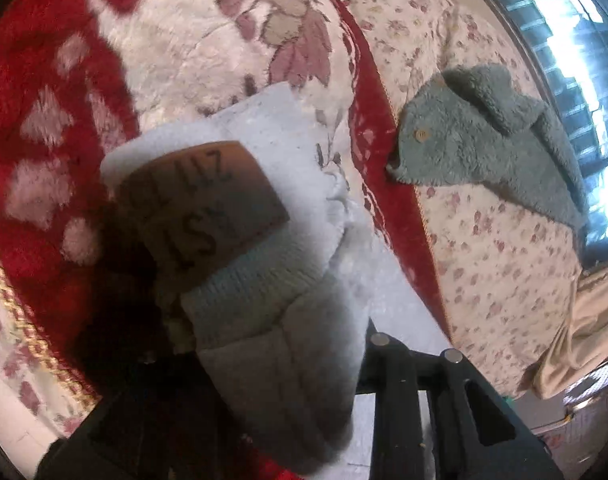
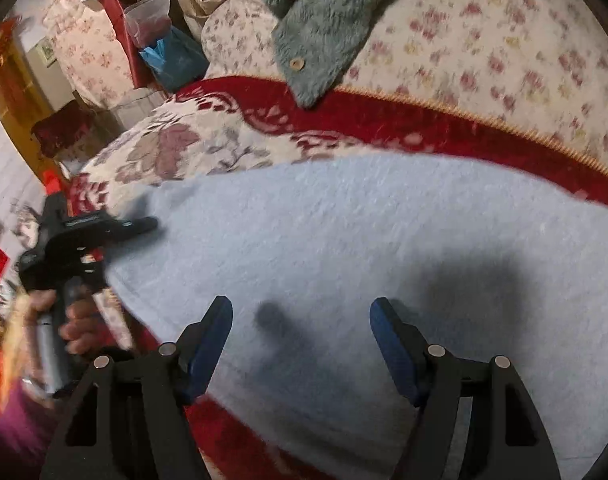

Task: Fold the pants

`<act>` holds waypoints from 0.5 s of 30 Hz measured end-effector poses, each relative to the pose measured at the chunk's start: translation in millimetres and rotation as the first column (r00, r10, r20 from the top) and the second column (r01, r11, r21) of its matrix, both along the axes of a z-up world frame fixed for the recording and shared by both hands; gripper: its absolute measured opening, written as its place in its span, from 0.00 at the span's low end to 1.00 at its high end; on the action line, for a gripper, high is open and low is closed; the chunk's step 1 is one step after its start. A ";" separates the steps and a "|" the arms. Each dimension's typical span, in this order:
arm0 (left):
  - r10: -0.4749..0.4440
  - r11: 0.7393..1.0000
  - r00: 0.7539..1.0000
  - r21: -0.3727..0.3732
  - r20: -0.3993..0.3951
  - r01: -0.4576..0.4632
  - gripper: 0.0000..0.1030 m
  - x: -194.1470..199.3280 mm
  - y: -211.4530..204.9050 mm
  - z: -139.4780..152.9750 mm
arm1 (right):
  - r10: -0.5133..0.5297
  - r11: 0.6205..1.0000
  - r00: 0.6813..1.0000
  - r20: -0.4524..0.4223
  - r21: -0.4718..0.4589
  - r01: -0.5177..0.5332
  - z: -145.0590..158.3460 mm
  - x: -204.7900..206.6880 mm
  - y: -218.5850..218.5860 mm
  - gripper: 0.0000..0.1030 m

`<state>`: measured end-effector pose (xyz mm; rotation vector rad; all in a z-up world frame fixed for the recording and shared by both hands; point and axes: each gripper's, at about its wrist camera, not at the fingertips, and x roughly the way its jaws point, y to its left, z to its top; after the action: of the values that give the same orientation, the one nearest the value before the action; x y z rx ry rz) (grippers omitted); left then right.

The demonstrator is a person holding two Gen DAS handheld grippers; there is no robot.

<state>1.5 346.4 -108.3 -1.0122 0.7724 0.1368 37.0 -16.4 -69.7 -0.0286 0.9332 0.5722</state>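
Light blue fleecy pants (image 2: 343,240) lie spread on a red patterned blanket (image 2: 383,120). In the left wrist view their ribbed waistband (image 1: 248,292) and a brown label (image 1: 208,200) are bunched up between the black fingers (image 1: 387,356) of my left gripper (image 1: 264,344), which is shut on that fabric. The right wrist view shows this left gripper (image 2: 144,224) at the pants' left edge, held by a hand (image 2: 76,320). My right gripper (image 2: 300,312) hovers over the near part of the pants, its blue pads (image 2: 208,344) wide apart with nothing between them.
A grey-green fleece jacket (image 2: 323,28) with wooden buttons lies beyond the blanket on a floral sheet (image 2: 503,60). In the left wrist view the jacket (image 1: 483,136) is right of the pants, near a bright window (image 1: 575,60). Bags and boxes (image 2: 164,40) stand at the bed's far left.
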 end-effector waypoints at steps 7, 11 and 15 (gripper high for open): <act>-0.061 0.992 0.996 0.117 0.059 0.054 0.22 0.8 -22.5 49.4 | 0.056 0.994 0.998 0.030 -0.098 -0.053 -4.0 -7.7 6.0 0.73; -0.133 0.975 0.985 0.192 0.111 0.110 0.20 4.2 -47.5 84.4 | 0.003 1.000 1.000 0.016 -0.031 -0.002 7.6 -6.6 -21.2 0.73; -0.239 0.936 0.960 0.296 0.146 0.188 0.20 11.3 -92.1 120.0 | -0.095 0.994 0.995 -0.041 0.053 0.097 12.3 -3.4 -63.7 0.74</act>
<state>12.7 254.3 11.7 -0.6559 0.6706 -0.0342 33.6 -80.1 -57.3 0.0767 0.9502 0.5103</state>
